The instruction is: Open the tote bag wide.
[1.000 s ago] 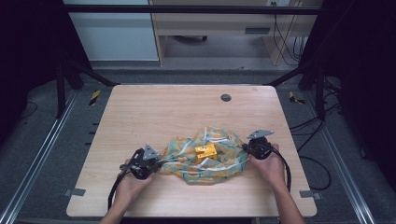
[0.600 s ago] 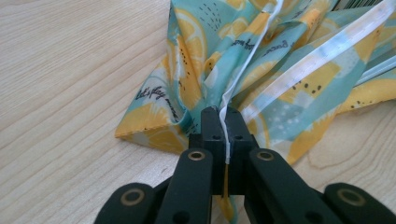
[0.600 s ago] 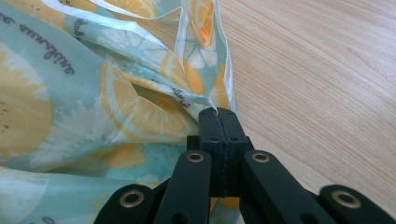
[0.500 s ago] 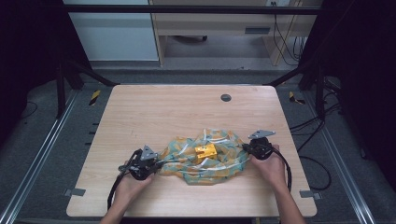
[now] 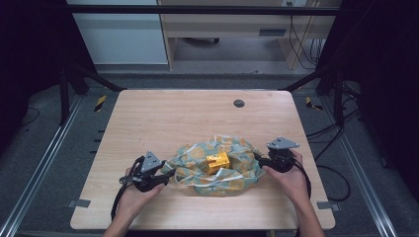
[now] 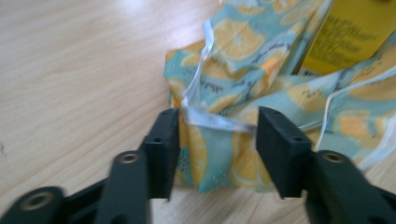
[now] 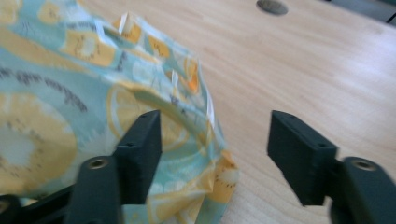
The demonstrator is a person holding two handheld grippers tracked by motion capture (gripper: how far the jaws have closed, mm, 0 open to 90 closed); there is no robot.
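A teal cloth with a lemon print (image 5: 195,157) lies bunched on the wooden table (image 5: 168,116), folded loosely around a small yellow box (image 5: 218,162). My left gripper (image 5: 170,174) is at the cloth's left end. In the left gripper view it (image 6: 218,140) is open, with a white-hemmed corner of the cloth (image 6: 224,126) between the jaws and the yellow box (image 6: 350,32) beyond. My right gripper (image 5: 258,159) is at the cloth's right end. In the right gripper view it (image 7: 215,144) stands wide open, with the cloth's edge (image 7: 205,154) beside its left jaw.
A round dark grommet (image 5: 239,103) sits in the table top near the far edge, and it appears again as the grommet (image 7: 272,6) in the right gripper view. Bare wood surrounds the cloth. Black frame posts and cables stand beyond the table's sides.
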